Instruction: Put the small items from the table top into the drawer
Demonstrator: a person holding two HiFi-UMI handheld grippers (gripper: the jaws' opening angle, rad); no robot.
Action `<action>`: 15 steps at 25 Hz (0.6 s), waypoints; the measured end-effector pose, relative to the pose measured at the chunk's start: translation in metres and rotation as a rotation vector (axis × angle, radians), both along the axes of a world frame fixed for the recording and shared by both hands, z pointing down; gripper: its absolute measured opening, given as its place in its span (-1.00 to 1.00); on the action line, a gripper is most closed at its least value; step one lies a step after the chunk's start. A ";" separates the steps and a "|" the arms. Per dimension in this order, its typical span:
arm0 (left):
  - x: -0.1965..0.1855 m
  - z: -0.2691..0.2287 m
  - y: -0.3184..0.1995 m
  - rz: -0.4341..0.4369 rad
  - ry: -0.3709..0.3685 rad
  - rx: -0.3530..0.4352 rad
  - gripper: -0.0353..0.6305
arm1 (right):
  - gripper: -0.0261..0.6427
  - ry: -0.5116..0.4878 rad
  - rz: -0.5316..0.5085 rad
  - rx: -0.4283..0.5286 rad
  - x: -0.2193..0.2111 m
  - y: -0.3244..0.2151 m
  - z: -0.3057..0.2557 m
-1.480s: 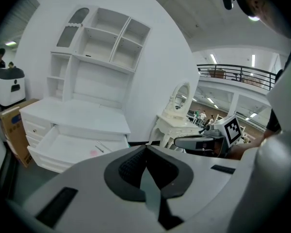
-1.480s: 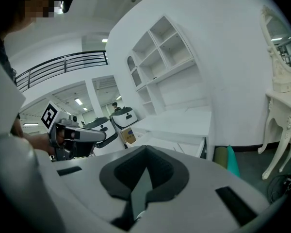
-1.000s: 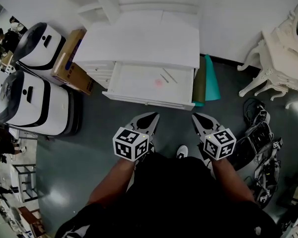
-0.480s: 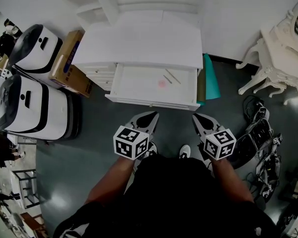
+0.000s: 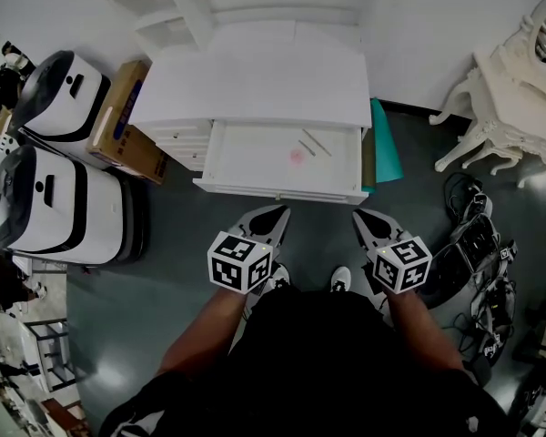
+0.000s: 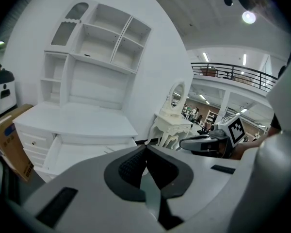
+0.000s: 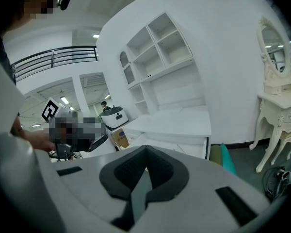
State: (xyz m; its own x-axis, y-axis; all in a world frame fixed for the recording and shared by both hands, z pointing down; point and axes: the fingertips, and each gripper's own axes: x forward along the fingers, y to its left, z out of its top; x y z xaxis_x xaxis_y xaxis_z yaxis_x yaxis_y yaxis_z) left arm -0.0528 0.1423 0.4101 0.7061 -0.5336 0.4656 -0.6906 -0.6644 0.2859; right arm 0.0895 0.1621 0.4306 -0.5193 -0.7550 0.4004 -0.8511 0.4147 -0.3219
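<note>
Drawer [image 5: 246, 157]: open below table top's [image 5: 264, 85] front edge.
Items: I see two thin sticks [image 5: 313, 141], long axes diagonal, toward drawer's right back corner; pink item [image 5: 297, 156] beside them.
Left gripper [image 5: 275, 213]: jaws closed, empty, aimed at the drawer.
Right gripper [image 5: 361, 215]: same, alongside.

The white rectangular table [image 5: 264, 85] looks smooth and matt. The brown cardboard box [image 5: 120, 116] is dull paperboard. The dark grey floor [image 5: 177, 244] has a polished, faintly reflective sheen.

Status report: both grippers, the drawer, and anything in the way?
Left gripper and right gripper shut, empty. Drawer open, small items inside. Table top looks bare. Nothing in the way.
</note>
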 end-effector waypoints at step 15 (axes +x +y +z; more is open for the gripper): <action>-0.002 0.003 -0.003 0.018 0.001 -0.005 -0.88 | -0.84 -0.001 0.013 -0.001 -0.002 -0.004 0.001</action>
